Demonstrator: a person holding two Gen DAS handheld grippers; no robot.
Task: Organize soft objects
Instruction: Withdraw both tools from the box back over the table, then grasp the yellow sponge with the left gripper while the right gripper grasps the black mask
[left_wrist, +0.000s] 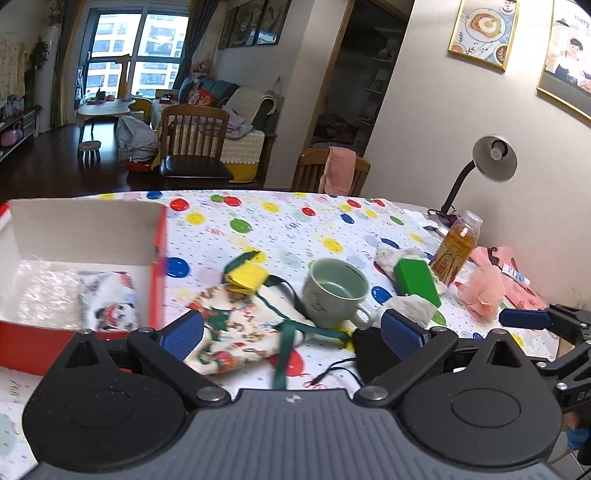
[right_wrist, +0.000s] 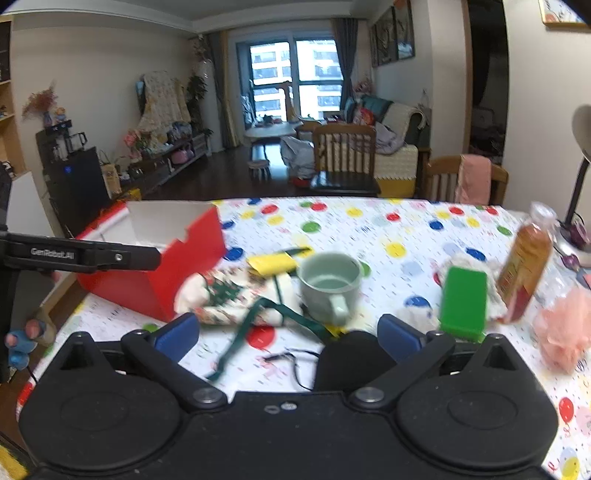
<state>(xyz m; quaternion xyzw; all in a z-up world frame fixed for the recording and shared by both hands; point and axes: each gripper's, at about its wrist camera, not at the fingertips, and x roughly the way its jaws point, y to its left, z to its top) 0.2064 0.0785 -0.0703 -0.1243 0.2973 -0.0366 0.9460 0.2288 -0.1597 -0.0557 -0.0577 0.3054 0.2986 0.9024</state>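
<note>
A printed cloth bag (left_wrist: 236, 332) with green straps lies on the dotted tablecloth, with a yellow sponge (left_wrist: 246, 275) at its far end. My left gripper (left_wrist: 291, 332) is open and empty, just above the near end of the bag. A red box (left_wrist: 157, 266) at the left holds a printed pouch (left_wrist: 110, 306) and bubble wrap (left_wrist: 44, 291). A pink mesh puff (left_wrist: 480, 291) lies at the right. My right gripper (right_wrist: 288, 334) is open and empty above the bag's green strap (right_wrist: 236, 339); the bag (right_wrist: 225, 295), sponge (right_wrist: 273, 264), box (right_wrist: 159, 280) and puff (right_wrist: 565, 328) show there too.
A green mug (left_wrist: 336, 291) stands behind the bag. A green block (left_wrist: 415, 282) lies on a grey rag (left_wrist: 402, 258) beside a drink bottle (left_wrist: 456, 251). A black pad (left_wrist: 373, 354) and thin cable lie near the front. A desk lamp (left_wrist: 491, 158) stands at the far right.
</note>
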